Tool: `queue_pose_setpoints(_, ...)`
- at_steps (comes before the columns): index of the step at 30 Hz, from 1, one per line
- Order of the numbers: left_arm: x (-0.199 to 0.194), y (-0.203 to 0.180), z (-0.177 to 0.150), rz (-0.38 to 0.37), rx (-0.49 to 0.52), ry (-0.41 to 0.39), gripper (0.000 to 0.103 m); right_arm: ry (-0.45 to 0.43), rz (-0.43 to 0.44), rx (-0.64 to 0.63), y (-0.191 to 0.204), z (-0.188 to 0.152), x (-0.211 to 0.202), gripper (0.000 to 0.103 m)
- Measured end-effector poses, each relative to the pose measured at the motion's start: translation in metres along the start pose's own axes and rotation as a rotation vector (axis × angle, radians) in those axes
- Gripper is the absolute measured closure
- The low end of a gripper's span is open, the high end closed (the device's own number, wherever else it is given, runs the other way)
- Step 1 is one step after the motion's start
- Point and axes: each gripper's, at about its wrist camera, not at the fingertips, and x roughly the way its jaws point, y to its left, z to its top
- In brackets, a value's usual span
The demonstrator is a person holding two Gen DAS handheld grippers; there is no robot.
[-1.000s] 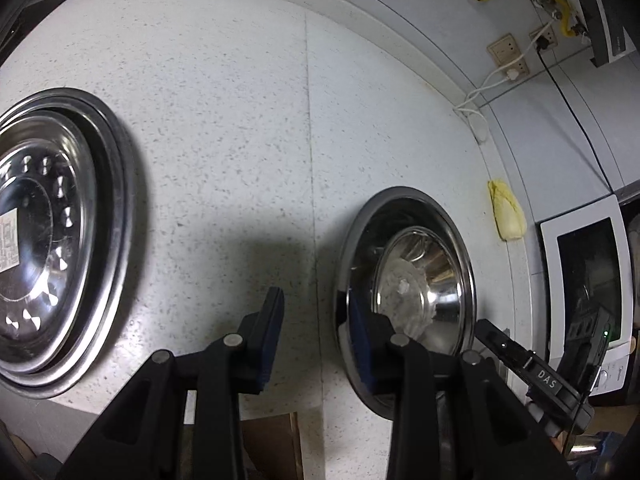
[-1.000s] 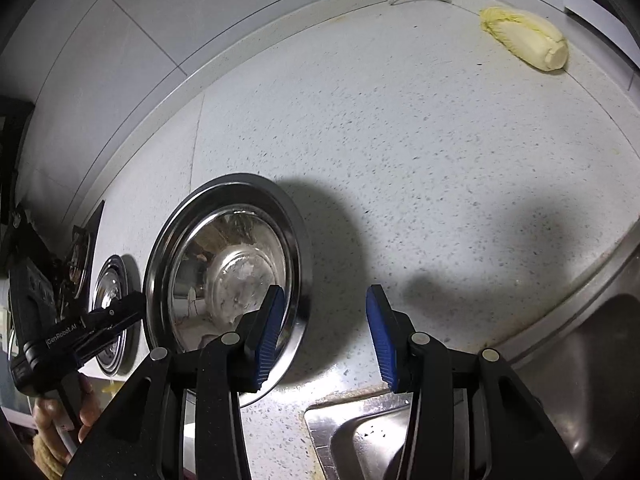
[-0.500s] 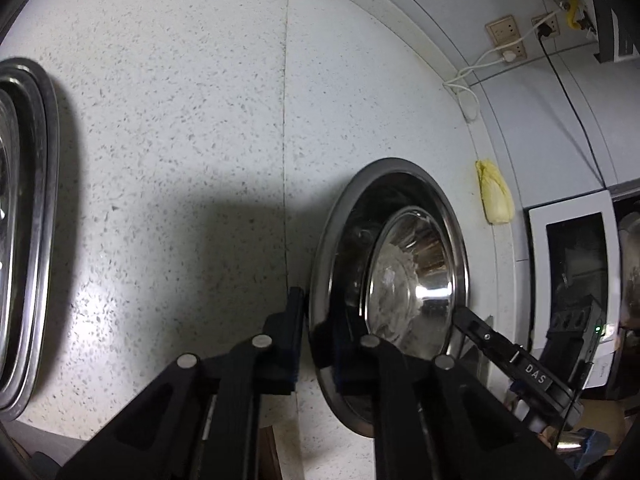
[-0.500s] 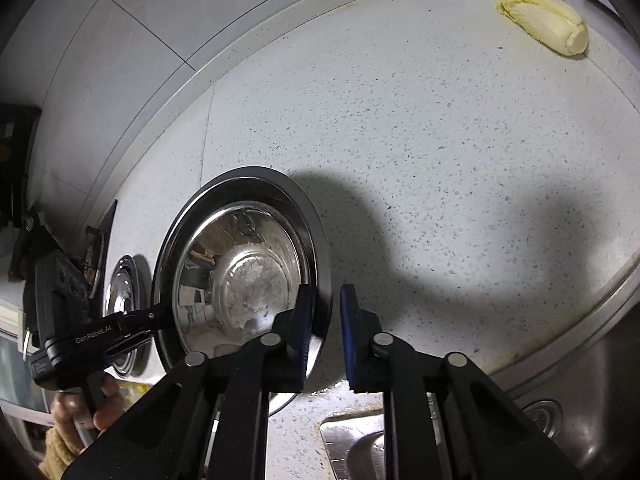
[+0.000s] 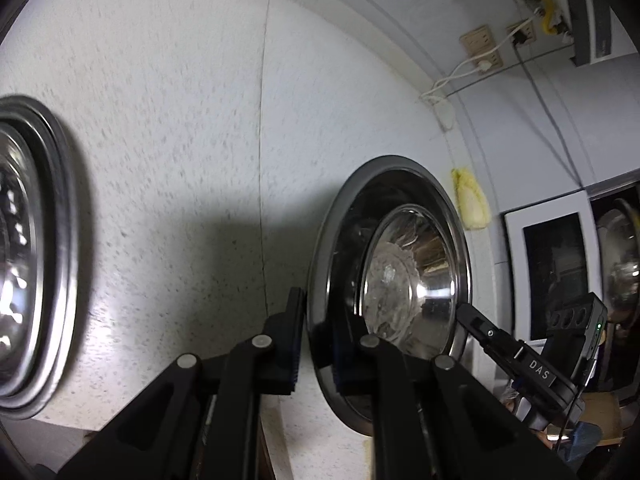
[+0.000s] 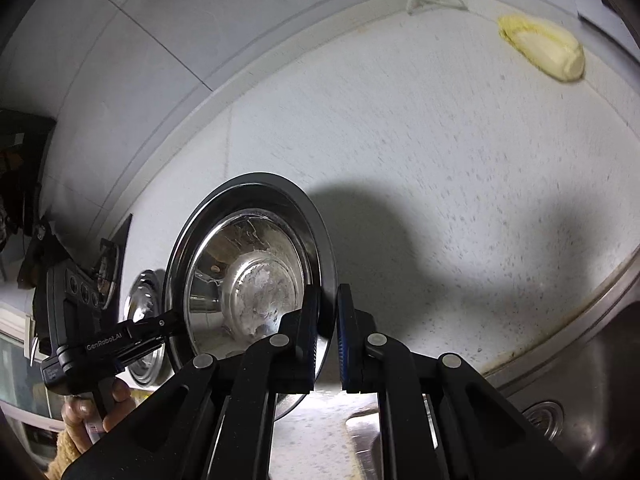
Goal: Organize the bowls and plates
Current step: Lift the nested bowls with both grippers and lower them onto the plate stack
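A white speckled stone tabletop (image 5: 168, 128) fills both views. On it we see a round, shiny steel bowl (image 5: 400, 272) with a wide flat rim. Our left gripper (image 5: 316, 336) is nearly closed, pinching one side of that rim between its blue pads; our right gripper (image 6: 328, 332) pinches the opposite side the same way. A stack of steel plates (image 5: 36, 272) lies well apart, blurred. A yellow sponge (image 6: 544, 48) sits by the wall.
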Motion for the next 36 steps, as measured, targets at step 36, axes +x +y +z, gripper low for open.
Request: queue_pose_setpoints(36,-0.194,0.173,-0.013,0.164,-0.120,-0.214,0.092,0.107,0.123,-0.199,0.208,-0.045,0.068,0.095)
